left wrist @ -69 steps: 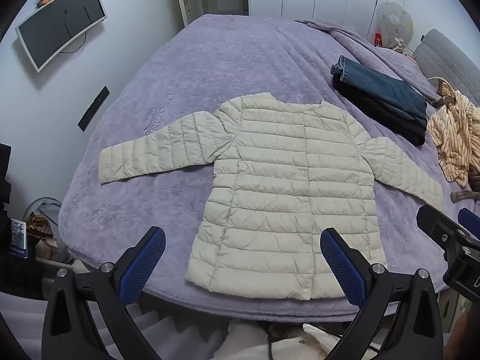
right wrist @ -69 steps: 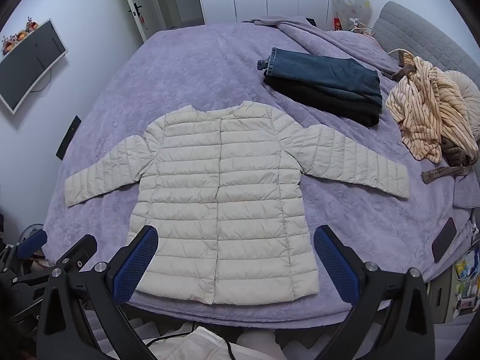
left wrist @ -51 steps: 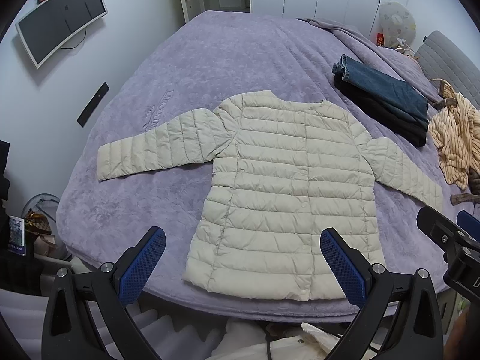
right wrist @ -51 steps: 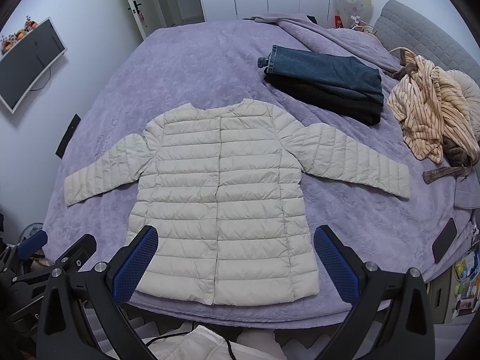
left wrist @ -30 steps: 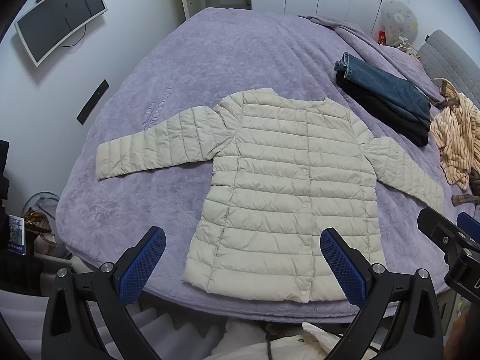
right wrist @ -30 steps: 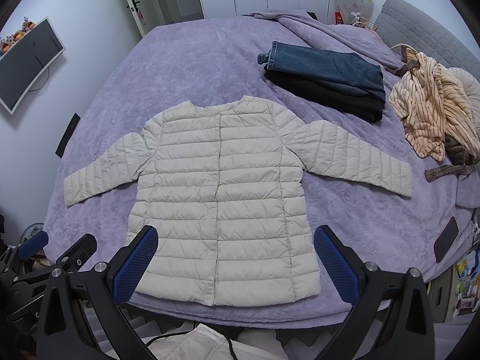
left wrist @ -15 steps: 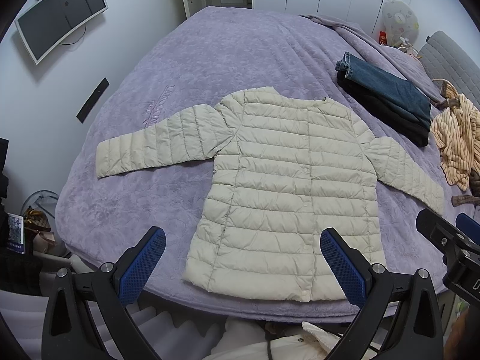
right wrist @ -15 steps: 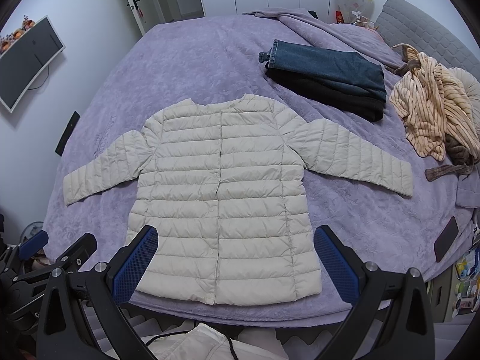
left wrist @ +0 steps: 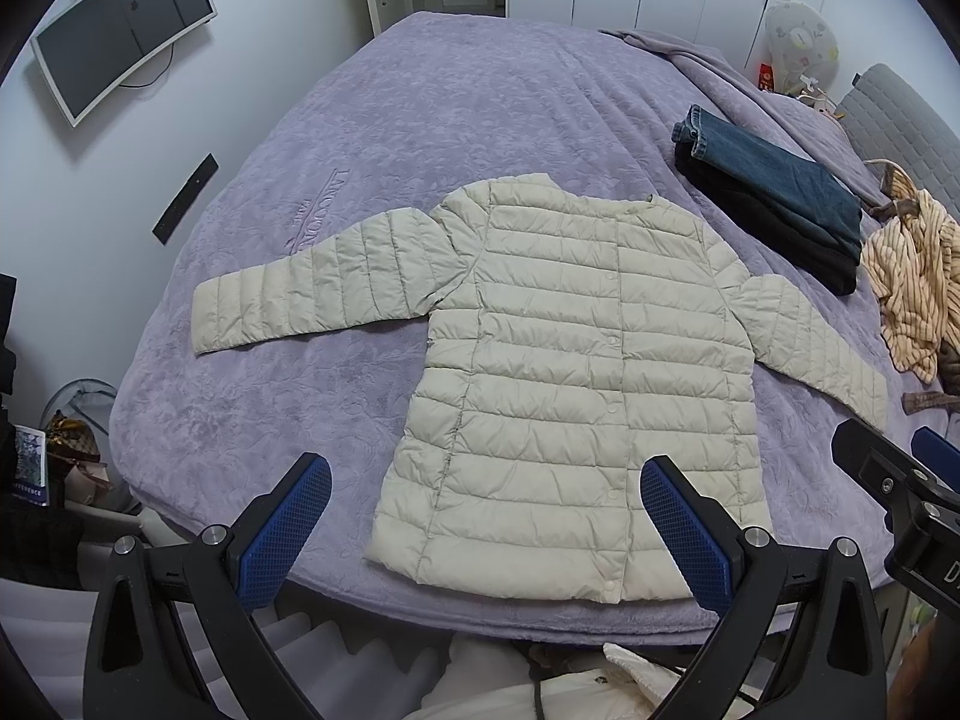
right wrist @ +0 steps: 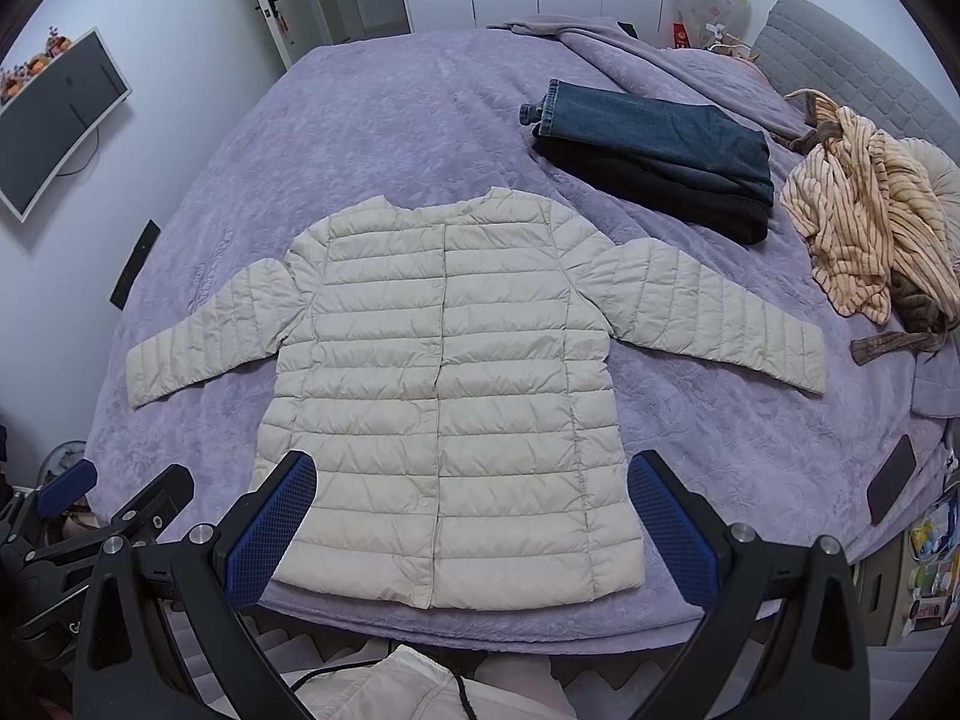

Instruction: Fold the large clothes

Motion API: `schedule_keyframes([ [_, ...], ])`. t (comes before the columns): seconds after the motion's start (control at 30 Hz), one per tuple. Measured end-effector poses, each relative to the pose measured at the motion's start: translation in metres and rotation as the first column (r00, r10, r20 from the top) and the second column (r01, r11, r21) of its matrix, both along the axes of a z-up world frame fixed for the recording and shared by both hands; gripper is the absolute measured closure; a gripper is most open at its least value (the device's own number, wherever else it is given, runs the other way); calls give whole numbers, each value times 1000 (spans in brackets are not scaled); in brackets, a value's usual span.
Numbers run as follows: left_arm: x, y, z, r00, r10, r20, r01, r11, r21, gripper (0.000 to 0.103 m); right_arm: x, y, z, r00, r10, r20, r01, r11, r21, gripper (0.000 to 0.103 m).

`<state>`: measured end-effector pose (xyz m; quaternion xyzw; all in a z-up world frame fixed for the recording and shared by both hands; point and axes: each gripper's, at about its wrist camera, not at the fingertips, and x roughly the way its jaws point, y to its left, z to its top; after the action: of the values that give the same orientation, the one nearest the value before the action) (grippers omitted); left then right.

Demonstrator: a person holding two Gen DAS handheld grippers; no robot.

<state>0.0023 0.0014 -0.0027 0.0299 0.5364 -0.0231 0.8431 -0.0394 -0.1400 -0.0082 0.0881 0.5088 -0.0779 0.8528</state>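
A cream quilted puffer jacket (left wrist: pixel 576 360) lies flat, front up, on the purple bedspread (left wrist: pixel 468 114), both sleeves spread out to the sides and its hem near the bed's front edge. It also shows in the right wrist view (right wrist: pixel 444 384). My left gripper (left wrist: pixel 480 531) is open and empty, held above the hem. My right gripper (right wrist: pixel 471 525) is open and empty, also above the hem, to the right of the left one. Neither touches the jacket.
Folded jeans on a dark garment (right wrist: pixel 654 150) lie at the back right. A crumpled striped garment (right wrist: pixel 864 228) lies at the right edge by the grey headboard (right wrist: pixel 852 84). A dark phone (right wrist: pixel 891 480) rests at the bed's right corner. A wall screen (left wrist: pixel 120 30) hangs left.
Both grippers have drifted slightly forward over the bed, so the jacket sits a little closer in view. The jacket has not moved. Both grippers stay open.
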Motion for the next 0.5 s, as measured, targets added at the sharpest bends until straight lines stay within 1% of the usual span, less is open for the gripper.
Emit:
schedule_keyframes([
  [0.13, 0, 0, 0, 1000, 0, -1, 0, 1000, 0, 0, 0, 0, 0, 1000, -1, -1, 1, 1000, 0, 0],
  [0.17, -3, 3, -9, 1000, 0, 0, 0, 1000, 0, 0, 0, 0, 0, 1000, 0, -2, 0, 1000, 0, 0],
  [0.5, -2, 2, -8, 1000, 0, -2, 0, 1000, -1, 0, 1, -1, 1, 1000, -1, -4, 1, 1000, 1, 0],
])
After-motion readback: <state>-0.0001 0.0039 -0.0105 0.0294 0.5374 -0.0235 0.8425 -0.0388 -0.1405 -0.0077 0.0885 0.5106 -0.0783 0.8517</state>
